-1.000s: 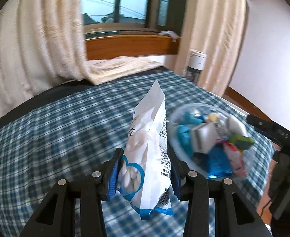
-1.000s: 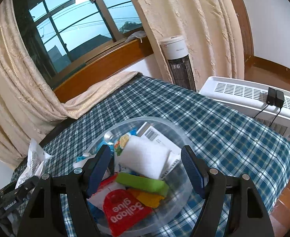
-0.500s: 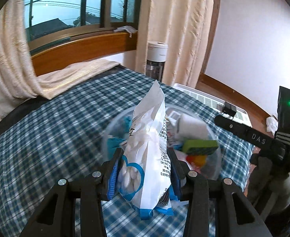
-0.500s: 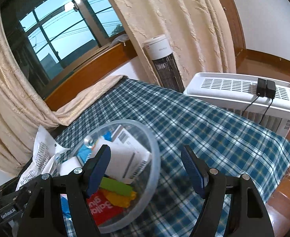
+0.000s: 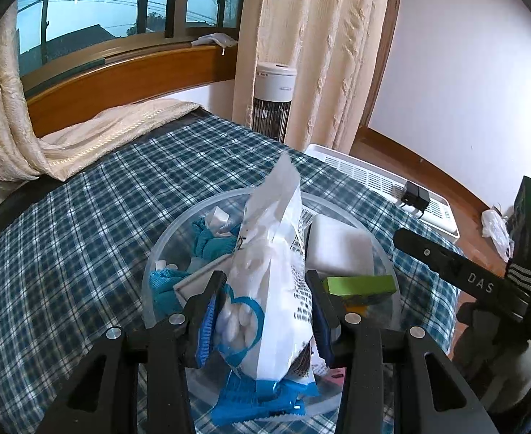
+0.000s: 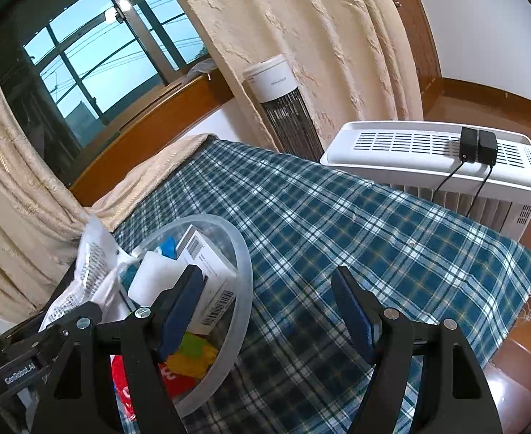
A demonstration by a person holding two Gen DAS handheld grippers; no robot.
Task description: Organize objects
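My left gripper (image 5: pixel 263 311) is shut on a white and blue snack bag (image 5: pixel 265 275) and holds it upright over a clear plastic bowl (image 5: pixel 178 228). The bowl holds a white block (image 5: pixel 337 249), a green bar (image 5: pixel 359 285), teal cloth (image 5: pixel 211 242) and other small items. In the right wrist view the same bowl (image 6: pixel 242 253) sits at lower left with a white barcode box (image 6: pixel 211 282) inside, and the bag (image 6: pixel 91 271) shows at the left. My right gripper (image 6: pixel 267 307) is open and empty, beside the bowl's right rim over the plaid cloth.
A blue plaid cloth (image 6: pixel 373 238) covers the table. A white air purifier (image 6: pixel 439 159) with two black adapters stands beyond its far edge, next to a tower fan (image 6: pixel 283 108). Cream curtains (image 5: pixel 316 47) hang at the window; one lies on the table's far left.
My left gripper has carried the bag from beside the bowl to over it. My right gripper has moved off the bowl to the right.
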